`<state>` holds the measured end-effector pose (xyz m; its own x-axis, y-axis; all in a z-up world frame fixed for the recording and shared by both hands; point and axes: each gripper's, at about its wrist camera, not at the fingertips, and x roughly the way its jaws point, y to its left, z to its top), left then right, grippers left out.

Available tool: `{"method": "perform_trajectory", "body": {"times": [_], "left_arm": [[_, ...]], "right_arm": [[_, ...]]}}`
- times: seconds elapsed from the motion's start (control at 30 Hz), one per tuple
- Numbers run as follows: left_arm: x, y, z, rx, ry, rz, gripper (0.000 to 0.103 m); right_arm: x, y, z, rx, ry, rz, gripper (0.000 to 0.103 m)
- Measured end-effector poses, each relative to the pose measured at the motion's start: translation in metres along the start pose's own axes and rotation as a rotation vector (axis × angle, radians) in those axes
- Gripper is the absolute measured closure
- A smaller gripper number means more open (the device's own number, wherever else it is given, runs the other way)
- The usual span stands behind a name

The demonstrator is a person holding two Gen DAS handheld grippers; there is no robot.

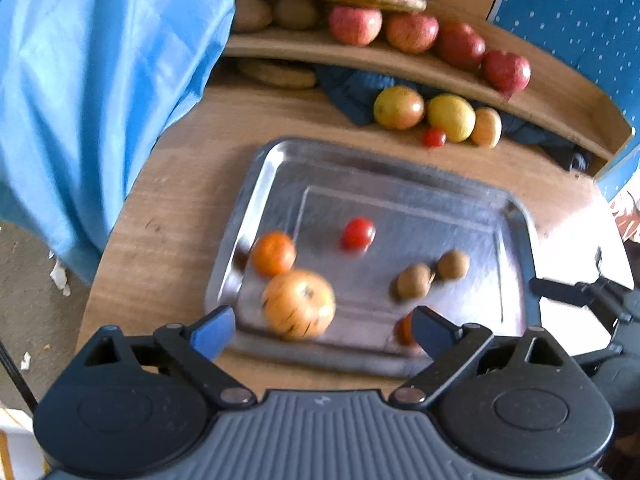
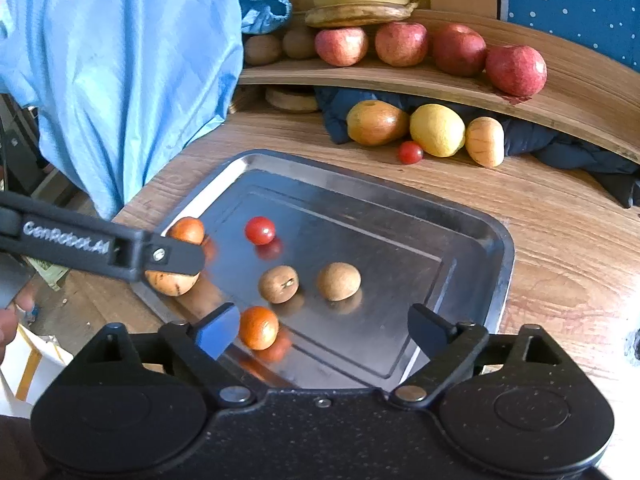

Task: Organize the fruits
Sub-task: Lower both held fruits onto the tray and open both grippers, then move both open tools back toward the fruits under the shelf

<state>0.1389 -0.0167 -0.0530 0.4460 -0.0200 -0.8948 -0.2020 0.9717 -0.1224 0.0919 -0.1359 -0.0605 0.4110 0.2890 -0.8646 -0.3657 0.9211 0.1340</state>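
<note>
A steel tray lies on the wooden table. On it are a striped orange-yellow fruit, an orange, a second orange, a cherry tomato and two brown kiwis. My left gripper is open, its jaws either side of the striped fruit at the tray's near edge; the view is blurred. My right gripper is open and empty over the tray's near side, the second orange by its left finger.
A curved wooden shelf at the back holds red apples, bananas and kiwis. Under it lie yellow and orange fruits and a cherry tomato on dark cloth. A blue garment hangs at left.
</note>
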Motion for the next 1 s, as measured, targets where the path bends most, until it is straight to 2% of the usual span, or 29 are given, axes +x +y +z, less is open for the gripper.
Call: {"method": "perform_trajectory", "body": {"times": [0.1, 0.27, 0.47, 0.77, 1.0], "left_arm": [[0.002, 0.006, -0.011, -0.001, 0.044, 0.018, 0.004], [0.009, 0.011, -0.024, 0.014, 0.124, 0.06, 0.002], [0.018, 0.011, -0.029, 0.056, 0.197, 0.134, 0.002], [0.02, 0.004, -0.018, 0.099, 0.206, 0.173, 0.001], [0.018, 0.011, 0.002, 0.109, 0.175, 0.18, 0.001]], "right_arm": [[-0.003, 0.003, -0.003, -0.01, 0.009, 0.012, 0.002], [-0.006, 0.009, -0.009, -0.039, 0.049, 0.018, 0.001], [-0.011, 0.005, -0.018, -0.047, 0.108, -0.038, 0.001], [-0.013, -0.012, -0.016, 0.007, 0.104, -0.076, 0.001], [-0.008, -0.017, -0.001, 0.022, 0.082, -0.081, 0.001]]}}
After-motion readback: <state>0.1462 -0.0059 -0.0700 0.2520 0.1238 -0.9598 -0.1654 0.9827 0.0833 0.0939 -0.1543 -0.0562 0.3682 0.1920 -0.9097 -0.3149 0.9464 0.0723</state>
